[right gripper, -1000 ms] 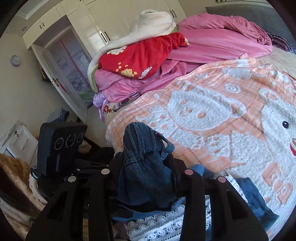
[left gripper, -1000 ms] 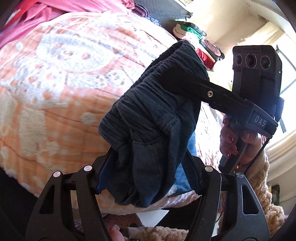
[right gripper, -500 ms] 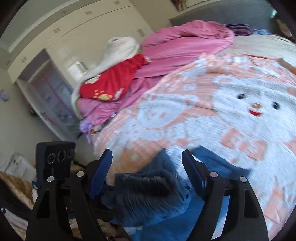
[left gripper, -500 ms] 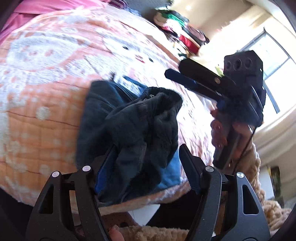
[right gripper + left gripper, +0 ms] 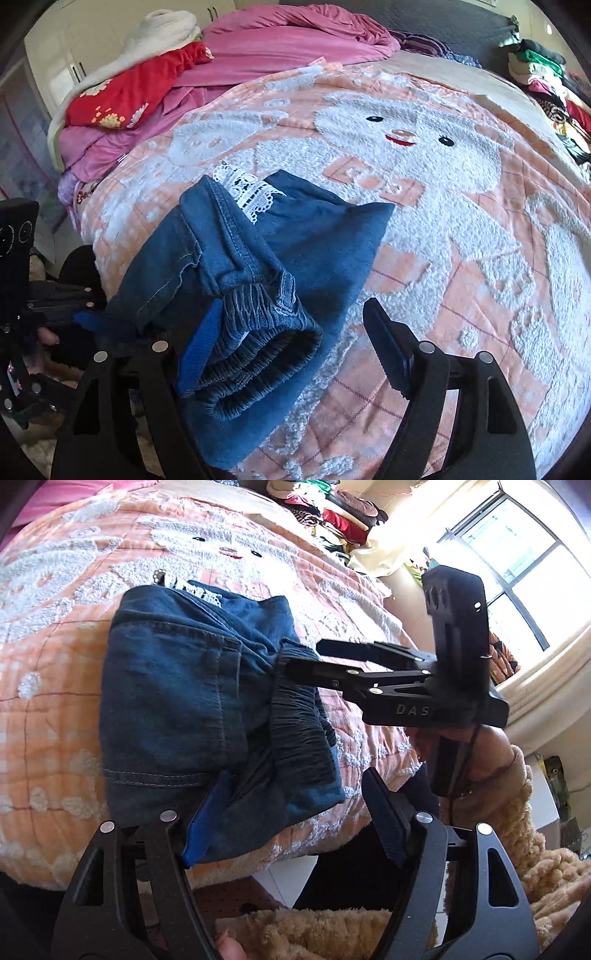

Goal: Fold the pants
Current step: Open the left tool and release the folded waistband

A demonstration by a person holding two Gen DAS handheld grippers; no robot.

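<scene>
Your work surface is a bed under a peach blanket (image 5: 461,229) with a white bear woven in, a heap of pink and red bedding (image 5: 155,85) at eleven o'clock in the right wrist view and a stack of clothes (image 5: 546,85) at two o'clock. The denim pants (image 5: 258,280) now lie bunched on the blanket near its front edge; a second ago both grippers held them in the air. Your right gripper (image 5: 291,354) has just sprung wide and its pads no longer press the gathered waistband (image 5: 258,350), which lies by the left pad. Your left gripper (image 5: 291,812) has just been opening too: its jaws stand apart, one blue pad against the cloth, the other clear. So the bundle looks released, folded over but lumpy, with white lace trim (image 5: 247,192) poking out at twelve o'clock; I'd judge it needs smoothing
</scene>
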